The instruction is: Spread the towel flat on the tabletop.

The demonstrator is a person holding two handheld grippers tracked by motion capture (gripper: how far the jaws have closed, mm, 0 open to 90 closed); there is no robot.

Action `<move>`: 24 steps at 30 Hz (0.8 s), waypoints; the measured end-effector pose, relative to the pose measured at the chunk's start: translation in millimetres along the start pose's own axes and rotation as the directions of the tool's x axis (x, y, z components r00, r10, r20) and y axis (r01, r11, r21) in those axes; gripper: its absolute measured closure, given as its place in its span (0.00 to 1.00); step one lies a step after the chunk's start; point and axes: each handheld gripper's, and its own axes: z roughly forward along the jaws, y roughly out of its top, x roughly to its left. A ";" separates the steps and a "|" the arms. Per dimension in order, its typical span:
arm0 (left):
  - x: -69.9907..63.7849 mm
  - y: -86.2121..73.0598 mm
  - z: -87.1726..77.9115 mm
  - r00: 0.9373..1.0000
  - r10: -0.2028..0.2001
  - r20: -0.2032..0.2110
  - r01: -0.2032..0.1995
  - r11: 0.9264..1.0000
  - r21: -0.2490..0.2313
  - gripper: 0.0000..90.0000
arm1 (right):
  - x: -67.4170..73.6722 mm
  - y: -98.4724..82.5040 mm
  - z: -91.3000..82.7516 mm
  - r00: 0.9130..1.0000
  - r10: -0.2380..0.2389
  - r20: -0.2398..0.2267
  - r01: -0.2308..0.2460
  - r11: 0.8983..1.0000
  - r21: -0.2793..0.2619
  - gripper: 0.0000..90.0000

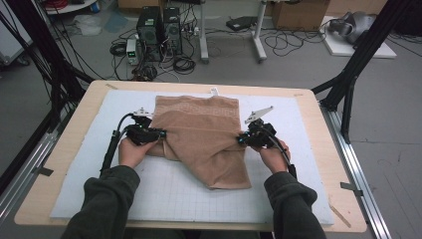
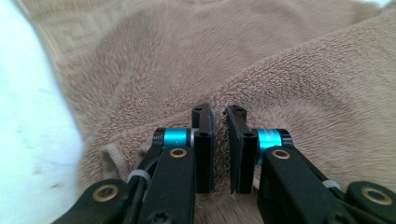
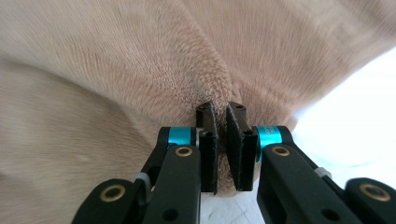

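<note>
A tan terry towel (image 1: pixel 199 134) lies partly folded on the white gridded mat (image 1: pixel 164 194). Its far part is flat and shows a woven border band, while a flap runs toward the near right. My left gripper (image 1: pixel 160 134) is at the towel's left edge, shut on a pinch of the cloth; in the left gripper view the towel (image 2: pixel 261 70) is squeezed between the pads at my left gripper (image 2: pixel 221 140). My right gripper (image 1: pixel 241 140) pinches the towel's right edge. In the right gripper view the towel (image 3: pixel 140 60) runs into the shut jaws of my right gripper (image 3: pixel 221 144).
The mat covers a wooden table (image 1: pixel 59 149) with black frame posts (image 1: pixel 358 59) at both back corners. On the floor beyond the table stand computer towers (image 1: pixel 159 30) with tangled cables, and cardboard boxes (image 1: pixel 298 15). Bare mat lies near the front edge.
</note>
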 end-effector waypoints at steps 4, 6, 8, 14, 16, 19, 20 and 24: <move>1.1 2.7 -10.8 1.000 0.009 -0.024 -0.010 1.000 -0.017 0.79 | -3.9 -1.8 3.3 0.999 0.027 -0.019 -0.028 0.999 -0.023 0.91; 2.4 4.2 -25.4 1.000 0.016 -0.016 -0.016 0.999 -0.035 0.72 | -3.4 -1.9 -6.9 0.999 0.034 -0.018 -0.035 0.997 -0.068 0.83; 1.0 3.8 -40.7 1.000 0.027 -0.015 -0.028 0.998 -0.060 0.68 | 2.3 -1.9 -21.4 1.000 0.018 0.005 -0.017 0.995 -0.100 0.77; -14.2 -14.1 -75.9 0.993 0.114 0.015 -0.113 0.991 -0.066 0.62 | 18.7 -9.4 -49.3 1.000 -0.023 -0.011 0.020 0.984 -0.176 0.68; -20.4 -22.4 -80.2 0.991 0.126 0.038 -0.123 0.989 -0.079 0.62 | 28.7 -12.4 -54.5 0.999 -0.052 -0.012 0.049 0.982 -0.182 0.68; -31.7 -35.3 -78.2 0.983 0.167 0.083 -0.162 0.985 -0.063 0.64 | 44.2 -15.9 -55.6 0.995 -0.094 -0.020 0.089 0.978 -0.188 0.68; -36.0 -40.0 -74.4 0.980 0.173 0.103 -0.167 0.984 -0.062 0.65 | 49.7 -17.6 -54.8 0.993 -0.115 -0.017 0.110 0.977 -0.182 0.68; -45.2 -47.6 -57.0 0.972 0.183 0.145 -0.179 0.983 -0.041 0.70 | 64.9 -29.3 -45.6 0.987 -0.159 -0.036 0.152 0.976 -0.155 0.72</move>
